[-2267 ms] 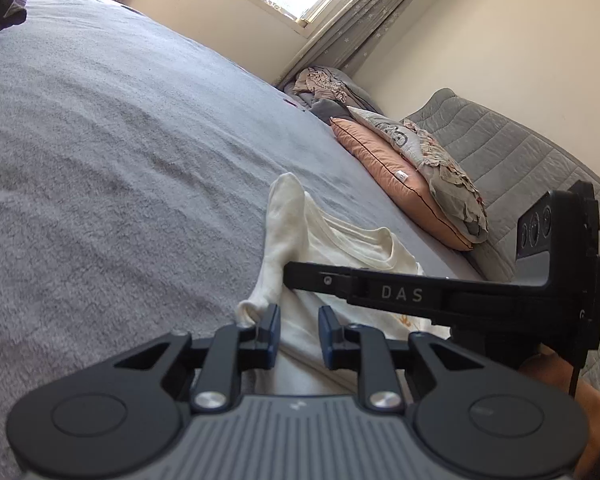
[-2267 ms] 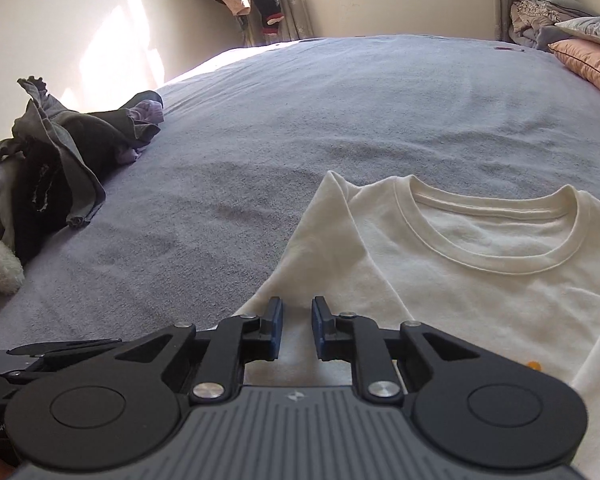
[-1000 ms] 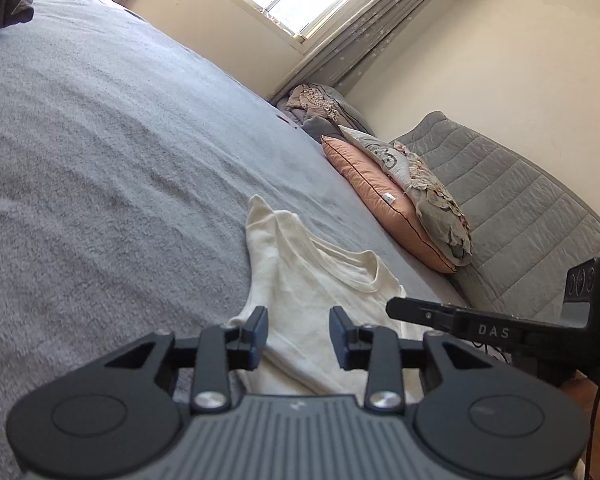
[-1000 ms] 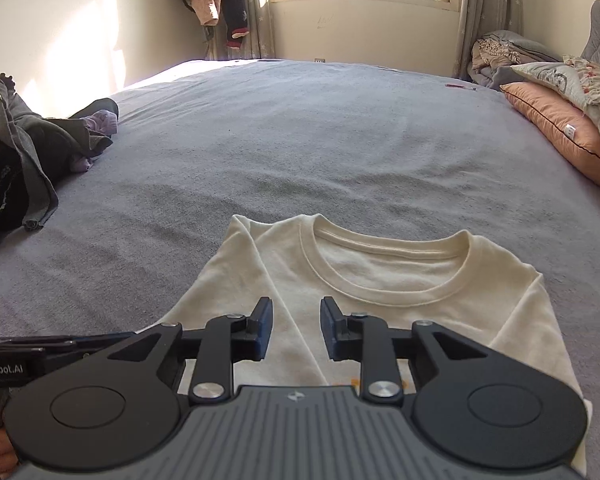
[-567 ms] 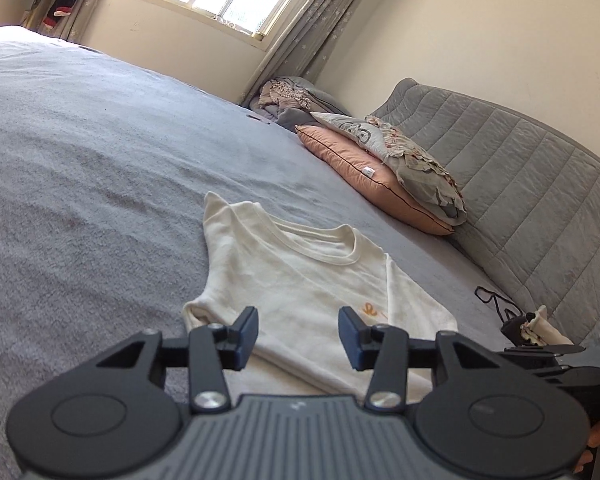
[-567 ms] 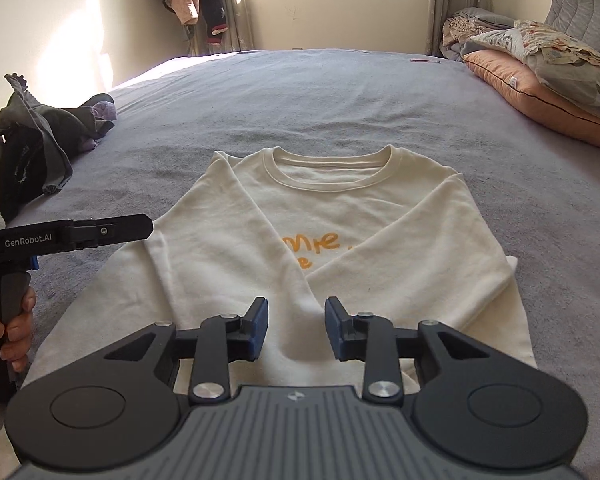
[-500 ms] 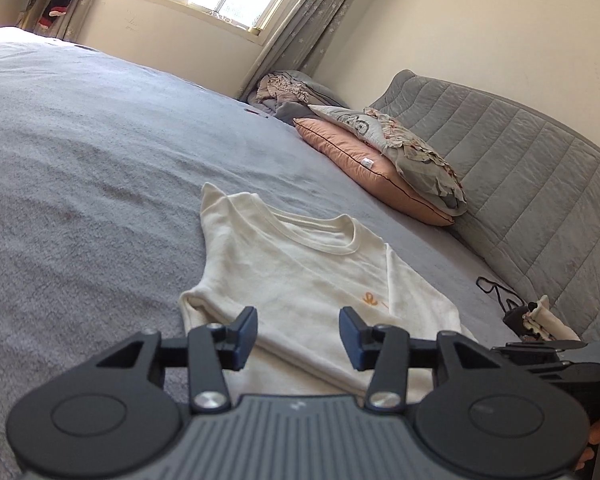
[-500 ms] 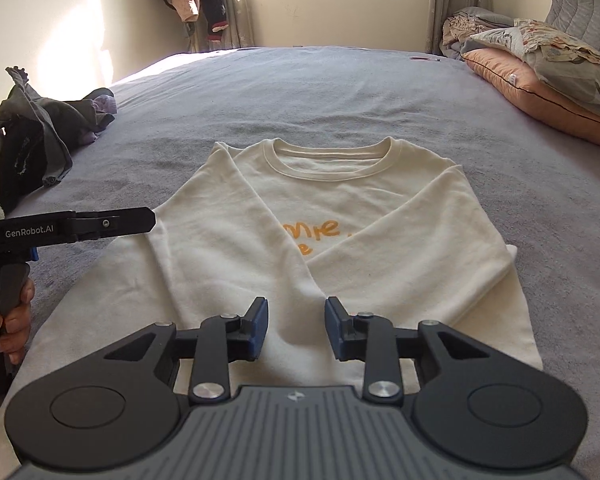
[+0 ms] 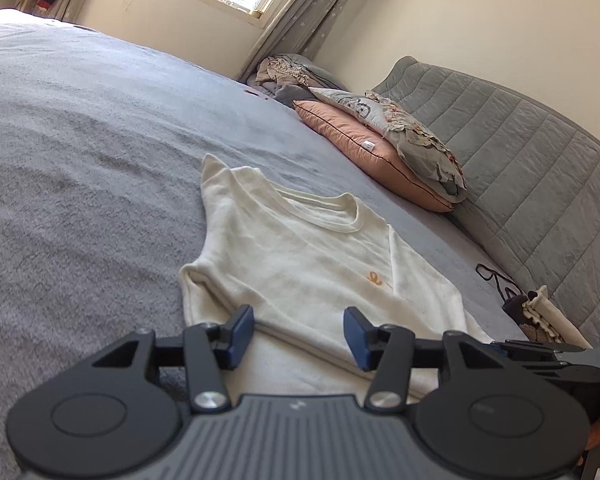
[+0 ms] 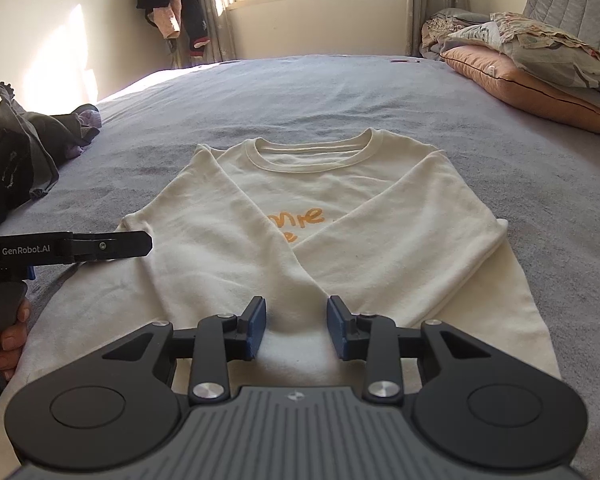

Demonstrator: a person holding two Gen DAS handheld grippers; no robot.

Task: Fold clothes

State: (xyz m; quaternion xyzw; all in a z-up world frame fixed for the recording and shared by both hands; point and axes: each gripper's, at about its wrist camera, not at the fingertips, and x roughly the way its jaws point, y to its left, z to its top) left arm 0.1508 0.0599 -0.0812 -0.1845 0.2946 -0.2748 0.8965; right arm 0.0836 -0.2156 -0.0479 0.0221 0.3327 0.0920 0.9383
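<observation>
Cream sweatshirt [image 10: 380, 216] flat on bed [image 10: 340, 92], both sleeves crossed over chest. My left hand-held gripper [image 9: 298, 332] and right hand-held gripper [image 10: 296, 330] both released, empty, near hem. Likely next: pinch hem, fold toward collar.

A wide bed covered in grey fleece blanket [image 10: 340, 92] carries a cream long-sleeved sweatshirt [image 10: 340, 240] lying flat at centre, both sleeves folded across its chest. At 9 o'clock sits a crumpled dark grey clothes heap [image 10: 28, 152]; at 2 o'clock, a salmon-pink pillow [image 10: 512, 80].
</observation>
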